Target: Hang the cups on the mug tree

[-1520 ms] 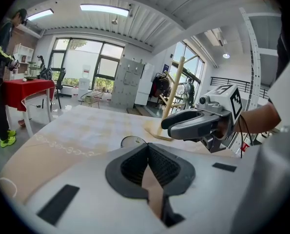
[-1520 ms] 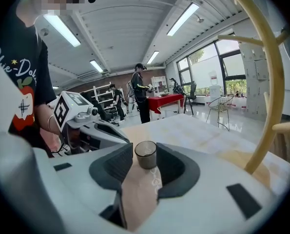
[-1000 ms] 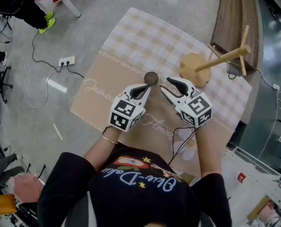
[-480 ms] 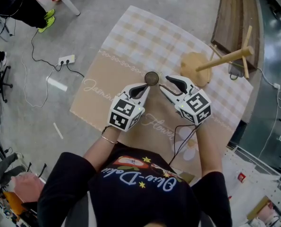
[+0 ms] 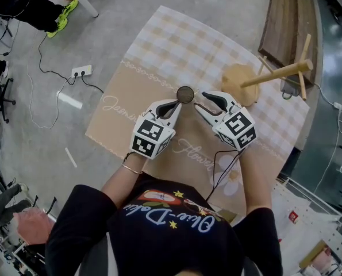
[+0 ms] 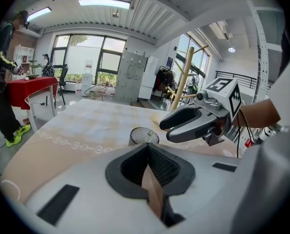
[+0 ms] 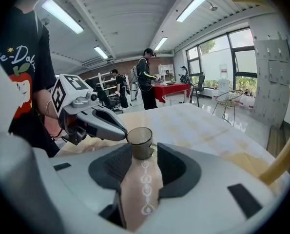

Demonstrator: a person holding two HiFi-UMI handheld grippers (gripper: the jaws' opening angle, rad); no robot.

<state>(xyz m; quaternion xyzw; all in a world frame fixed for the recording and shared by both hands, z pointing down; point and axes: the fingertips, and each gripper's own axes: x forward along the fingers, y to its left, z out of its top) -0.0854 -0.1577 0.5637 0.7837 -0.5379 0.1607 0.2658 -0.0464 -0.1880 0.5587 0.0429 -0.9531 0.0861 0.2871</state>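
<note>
The right gripper (image 5: 201,102), fingers open and empty, has only crept nearer the cup (image 5: 185,94) on the worktop (image 5: 176,45), while the left gripper (image 5: 176,105) stays closed on nothing, so no grasp is begun yet.

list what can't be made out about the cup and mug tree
- cup lower body: left gripper view, behind the left hand-held gripper.
- mug tree base: left gripper view, largely behind the right hand-held gripper.
- most of the mug tree: right gripper view, cut off by the right edge.
</note>
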